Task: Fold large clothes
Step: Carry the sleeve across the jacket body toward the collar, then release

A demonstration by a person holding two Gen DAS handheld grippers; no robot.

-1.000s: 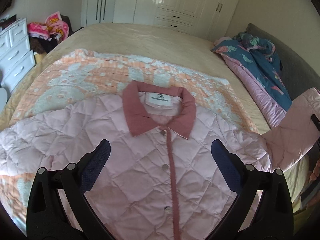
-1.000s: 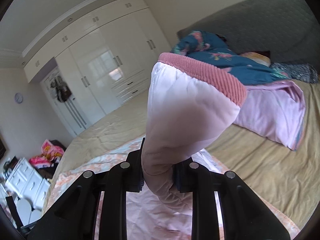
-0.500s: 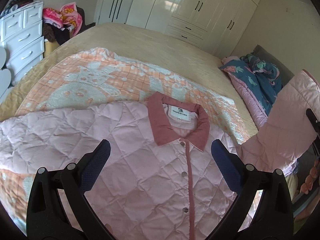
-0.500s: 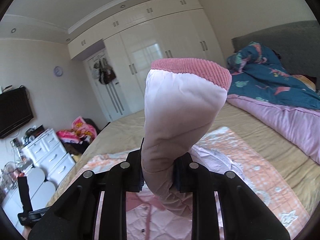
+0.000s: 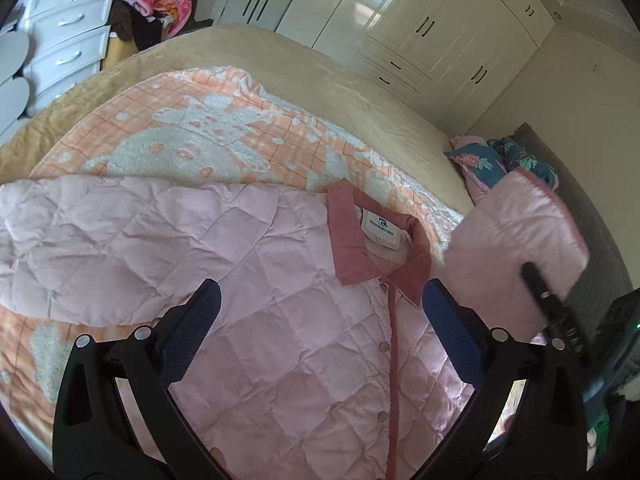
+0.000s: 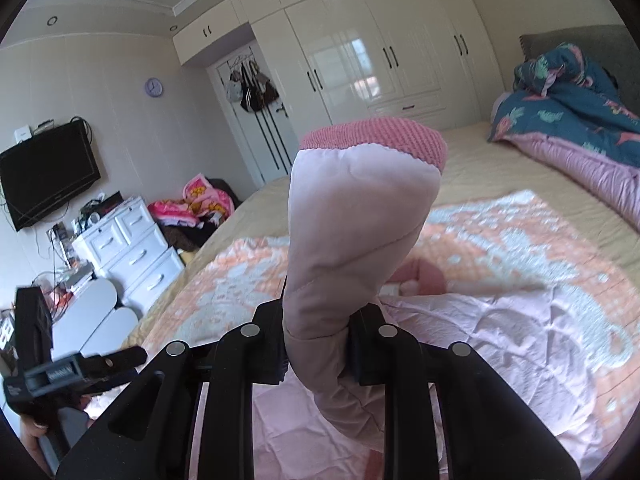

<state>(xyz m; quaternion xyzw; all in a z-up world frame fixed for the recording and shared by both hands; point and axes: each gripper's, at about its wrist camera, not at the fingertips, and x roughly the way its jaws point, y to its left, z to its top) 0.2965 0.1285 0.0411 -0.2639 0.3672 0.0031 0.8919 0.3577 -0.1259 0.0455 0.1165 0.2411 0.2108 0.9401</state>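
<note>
Jacket lies buttoned, face up on the blanket; fold barely begun. Right gripper clamps the lifted sleeve over the body. Left gripper gapes empty; other sleeve, hem unfolded.

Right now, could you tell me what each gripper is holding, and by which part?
The right gripper is shut on the jacket's sleeve, just below the cuff. The left gripper is open, holding nothing.

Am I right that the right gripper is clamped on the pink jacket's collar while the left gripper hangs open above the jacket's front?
Not quite: the right gripper is clamped on the jacket's sleeve, near its ribbed cuff, as the right wrist view shows. The collar lies flat on the jacket. The left gripper is indeed open.
</note>
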